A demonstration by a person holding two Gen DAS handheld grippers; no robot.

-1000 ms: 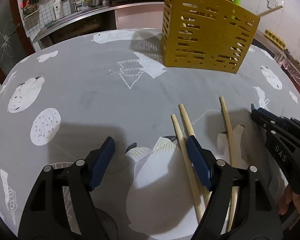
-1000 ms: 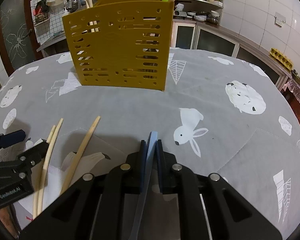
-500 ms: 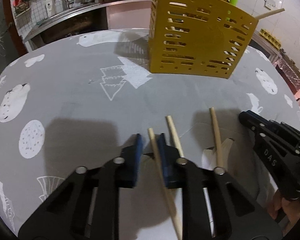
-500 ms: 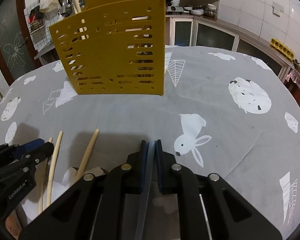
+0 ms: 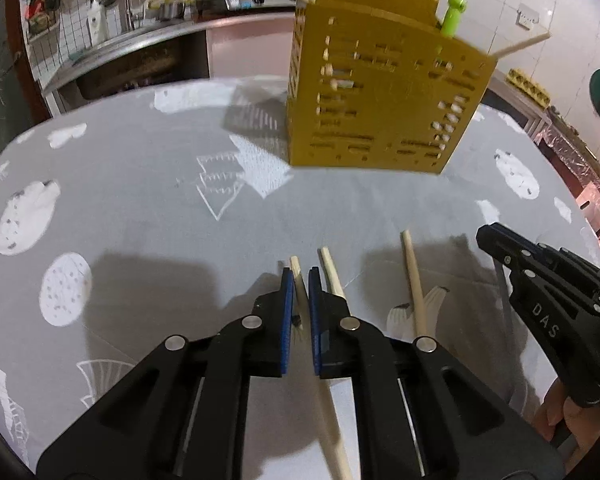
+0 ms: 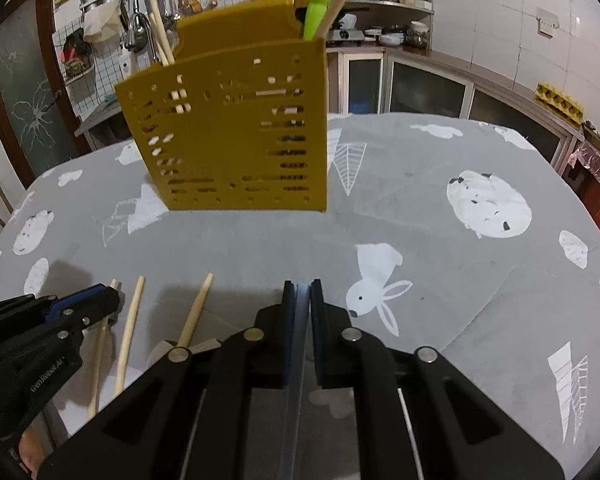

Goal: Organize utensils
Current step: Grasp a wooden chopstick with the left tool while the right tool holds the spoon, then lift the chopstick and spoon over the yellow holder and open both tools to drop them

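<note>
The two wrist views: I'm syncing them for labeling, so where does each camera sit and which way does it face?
Left wrist: sits on the left tool, facing the yellow holder; its pads grip a chopstick; the right tool shows at right.
Right wrist: sits on the right tool, facing the same holder, shut on a thin blue strip; the left tool shows at left.
Shared: holder, loose chopsticks, grey tablecloth.

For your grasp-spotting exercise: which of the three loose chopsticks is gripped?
The leftmost chopstick, pinched in the left gripper; the other two lie free to its right.
</note>
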